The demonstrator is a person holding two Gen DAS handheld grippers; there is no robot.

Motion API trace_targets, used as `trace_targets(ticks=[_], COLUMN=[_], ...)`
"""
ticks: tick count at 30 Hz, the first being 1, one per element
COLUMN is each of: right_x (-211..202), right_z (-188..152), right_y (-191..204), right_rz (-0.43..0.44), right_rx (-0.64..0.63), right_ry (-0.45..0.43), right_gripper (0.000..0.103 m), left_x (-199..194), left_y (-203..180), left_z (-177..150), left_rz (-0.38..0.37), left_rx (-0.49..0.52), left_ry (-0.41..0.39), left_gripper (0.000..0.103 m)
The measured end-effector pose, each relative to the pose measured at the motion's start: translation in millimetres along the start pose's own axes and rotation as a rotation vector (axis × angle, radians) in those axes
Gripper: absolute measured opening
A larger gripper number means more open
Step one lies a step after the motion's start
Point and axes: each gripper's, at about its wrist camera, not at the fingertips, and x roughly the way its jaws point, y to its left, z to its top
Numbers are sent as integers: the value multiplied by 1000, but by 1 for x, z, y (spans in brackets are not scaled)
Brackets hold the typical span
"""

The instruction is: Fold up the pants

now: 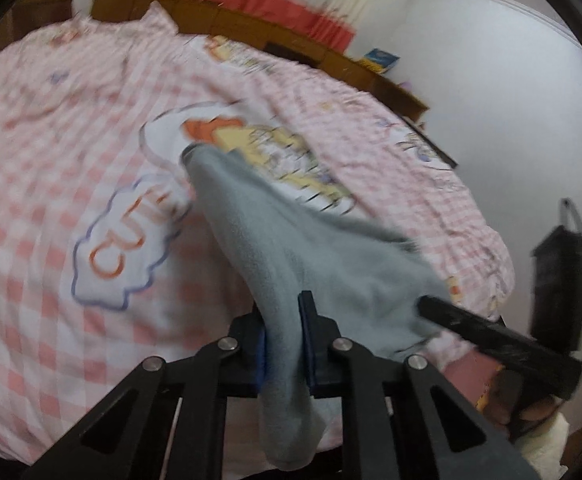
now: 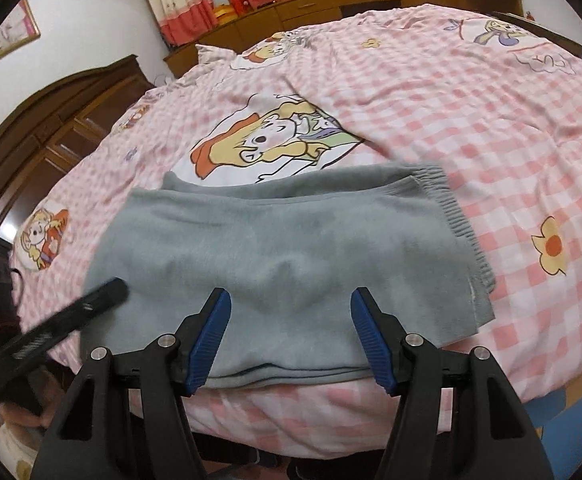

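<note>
Pants: grey fleece pants (image 2: 283, 248) lie near the front edge of the bed (image 2: 491, 128), on the pink checked bedcover, already doubled into a wide, layered rectangle.
Waistband: the gathered elastic band (image 2: 457, 216) runs down the right side of the stack.
Layers: several edges show stacked at the near side, so at least one fold looks finished.
Left gripper: the left gripper (image 1: 283, 336) is clamped on a bunched edge of the pants (image 1: 311, 264), with cloth hanging below its blue pads.
Right gripper: the right gripper (image 2: 291, 332) stands wide apart, holding nothing, poised over the near edge of the pants.
Other gripper in view: in the right wrist view a black finger (image 2: 91, 300) reaches the left corner of the stack, and it looks to be the left gripper.
Progress: roughly midway to late, by my judgement.
Left to do: probably one more fold across, then smoothing and letting go.
Blur: the left wrist view is smeared, so fine detail there is uncertain.
</note>
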Motion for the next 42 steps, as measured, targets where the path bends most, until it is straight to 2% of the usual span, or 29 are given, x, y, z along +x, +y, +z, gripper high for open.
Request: trace_targets(ticks=[7,12,17,22,28,31,33,36,40,42], right_x=[-12,-33,-45,-45,-43,-42,-42,-42,-47,-51], right_z=[-3,1,1,-5,-10,-12,-13,-13,-9,-6], right_y=[-17,-38,-63,-87,-112,-121,-126,-130,-128,-124], right_rz=[19,18,18,39,48,48,52,66,73,85], right_rx=[48,81,129,185,245,265,280,297,297,294], right_ry=[-26,-87,-124,-141,-142,-146,-147,-155,-173,-182], right_gripper=[64,64,64,64,64,64,64,64,64,64], left_x=[-6,13,46,96,147,157,154,145,121,107], left_y=[-57,-104,-139,-173,-188,-187,-187,-187,-178,-170], left_z=[26,41,40,31,15,7,6,7,11,14], left_rz=[-4,39,26,13,-4,-30,-58,-69,-81,-62], left_rx=[162,272,337,379,373,354,340,335,310,305], left_ry=[-2,54,125,201,297,327,323,313,274,239], left_gripper=[12,12,12,12,12,20,34,45,53,59])
